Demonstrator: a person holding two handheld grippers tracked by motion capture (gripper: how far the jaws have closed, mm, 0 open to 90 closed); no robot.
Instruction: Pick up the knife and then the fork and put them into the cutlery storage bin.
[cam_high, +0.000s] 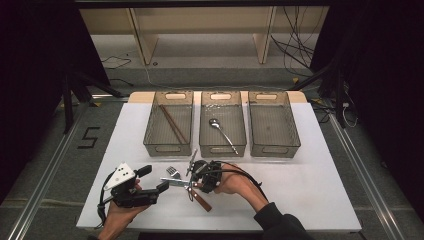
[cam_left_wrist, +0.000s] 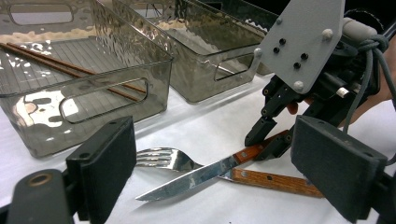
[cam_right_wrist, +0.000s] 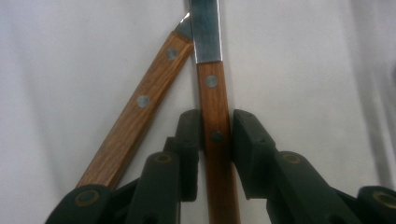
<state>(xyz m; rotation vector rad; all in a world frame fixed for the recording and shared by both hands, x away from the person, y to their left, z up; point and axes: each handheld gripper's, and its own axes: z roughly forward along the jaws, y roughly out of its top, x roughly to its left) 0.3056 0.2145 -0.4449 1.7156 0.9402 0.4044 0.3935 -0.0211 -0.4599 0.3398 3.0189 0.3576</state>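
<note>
Gripping knife handle (cam_right_wrist: 215, 135), butt cut off, fork handle (cam_right_wrist: 135, 126) partly hidden

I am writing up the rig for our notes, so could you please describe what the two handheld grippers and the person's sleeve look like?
Both grippers are black with two blocky flat-padded jaws. The left gripper and the right gripper each carry a grey three-cornered plate with dark screws. A grey-black cable trails from the right one. The sleeve is dark.

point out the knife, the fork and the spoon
knife (cam_left_wrist: 196, 179), left gripper view, middle of the blade
fork (cam_left_wrist: 161, 158), left gripper view, base of the tines
spoon (cam_high: 214, 122), high view, bowl, in the middle bin
</note>
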